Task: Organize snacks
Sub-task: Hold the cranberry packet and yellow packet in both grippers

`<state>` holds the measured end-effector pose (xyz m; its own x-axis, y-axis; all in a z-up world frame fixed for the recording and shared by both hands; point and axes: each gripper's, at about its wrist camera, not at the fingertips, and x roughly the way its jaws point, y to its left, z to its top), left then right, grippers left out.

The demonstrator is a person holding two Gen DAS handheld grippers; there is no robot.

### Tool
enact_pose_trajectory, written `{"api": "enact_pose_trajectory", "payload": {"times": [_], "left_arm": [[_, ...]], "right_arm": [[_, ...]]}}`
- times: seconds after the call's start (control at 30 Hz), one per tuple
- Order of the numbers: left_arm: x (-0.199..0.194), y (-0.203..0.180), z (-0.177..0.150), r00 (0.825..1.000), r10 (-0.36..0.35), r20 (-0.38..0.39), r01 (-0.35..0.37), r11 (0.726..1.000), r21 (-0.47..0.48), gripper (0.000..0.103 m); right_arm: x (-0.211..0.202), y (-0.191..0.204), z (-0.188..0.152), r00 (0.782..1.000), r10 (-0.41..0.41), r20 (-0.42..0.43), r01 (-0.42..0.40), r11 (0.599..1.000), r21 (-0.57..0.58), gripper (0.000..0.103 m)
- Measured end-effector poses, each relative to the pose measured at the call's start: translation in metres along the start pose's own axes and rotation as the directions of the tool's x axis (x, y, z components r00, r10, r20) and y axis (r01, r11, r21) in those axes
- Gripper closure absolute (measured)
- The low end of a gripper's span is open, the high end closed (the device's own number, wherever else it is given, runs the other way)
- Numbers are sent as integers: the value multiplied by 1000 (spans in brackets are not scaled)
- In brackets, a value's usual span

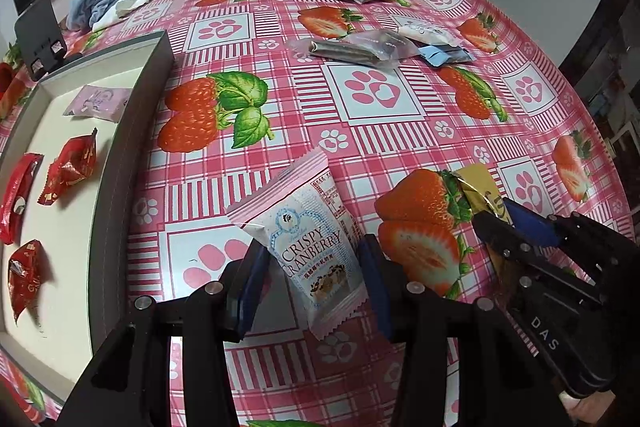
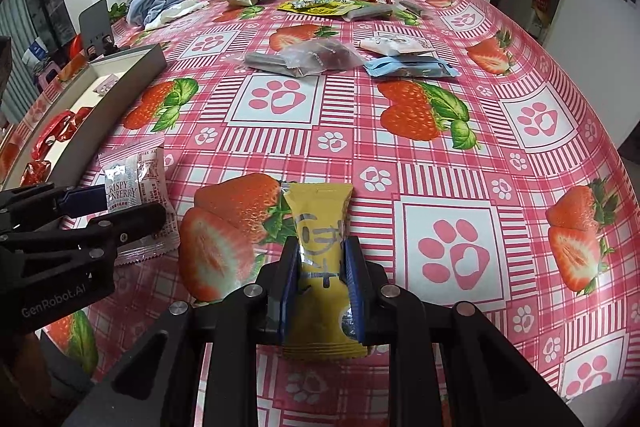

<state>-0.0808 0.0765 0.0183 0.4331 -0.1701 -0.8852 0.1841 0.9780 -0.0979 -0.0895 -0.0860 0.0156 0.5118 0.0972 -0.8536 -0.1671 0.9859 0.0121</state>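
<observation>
Our left gripper (image 1: pixel 312 267) pinches the cranberry pack (image 1: pixel 308 247) low in frame; the right gripper (image 2: pixel 320 275) clamps the yellow pack (image 2: pixel 320 259). Slick wrappers, so either may slip before reaching the box (image 1: pixel 132 131) at left.

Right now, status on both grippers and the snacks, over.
Left gripper shut on cranberry packet. Right gripper shut on yellow packet. Tray to the left, path clear.
</observation>
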Motion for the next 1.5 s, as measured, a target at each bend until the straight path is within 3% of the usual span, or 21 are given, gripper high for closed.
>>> {"api": "enact_pose_trajectory", "payload": {"times": [1.5], "left_arm": [[-4,5,-1,1000,14,-10,-15,1000,-19,54]], "right_arm": [[-2,-2,1,1000,27,-8,-27,999,24,79]]}}
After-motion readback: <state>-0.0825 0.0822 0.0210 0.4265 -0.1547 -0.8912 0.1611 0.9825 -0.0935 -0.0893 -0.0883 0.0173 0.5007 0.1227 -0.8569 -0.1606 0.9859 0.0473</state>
